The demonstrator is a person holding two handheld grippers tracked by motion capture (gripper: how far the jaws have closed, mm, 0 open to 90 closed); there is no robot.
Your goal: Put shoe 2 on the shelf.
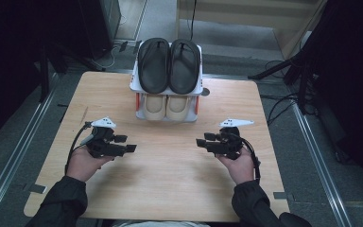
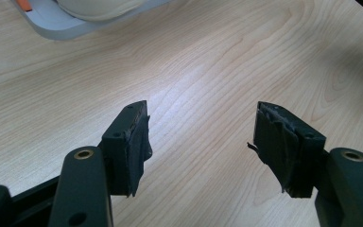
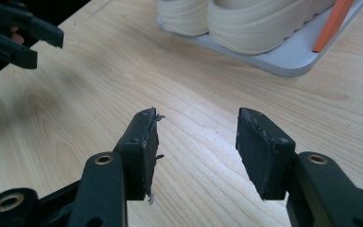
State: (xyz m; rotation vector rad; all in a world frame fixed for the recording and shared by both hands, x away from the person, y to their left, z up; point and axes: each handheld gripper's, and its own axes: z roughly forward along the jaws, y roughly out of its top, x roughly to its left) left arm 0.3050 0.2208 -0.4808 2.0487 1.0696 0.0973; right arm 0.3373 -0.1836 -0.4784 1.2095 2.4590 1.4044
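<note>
A small white two-tier shoe rack (image 1: pixel 133 85) stands at the far middle of the wooden table (image 1: pixel 170 165). A pair of black flip-flops (image 1: pixel 168 64) lies on its top shelf, and a pair of cream shoes (image 1: pixel 165 107) sits on the lower shelf. My left gripper (image 1: pixel 125 143) hovers at the left, open, with nothing between its jaws (image 2: pixel 201 142). My right gripper (image 1: pixel 207 141) hovers at the right, also open and empty (image 3: pixel 196 142). Both point inward toward each other, in front of the rack. The cream shoes (image 3: pixel 246 19) and the rack's base (image 3: pixel 288 59) appear in the right gripper view.
The rack's grey base edge (image 2: pixel 61 26) and an orange strut (image 2: pixel 23 4) show at the top of the left gripper view. Bare wood lies between the grippers. Dark stands and cables (image 1: pixel 283 101) sit on the floor around the table.
</note>
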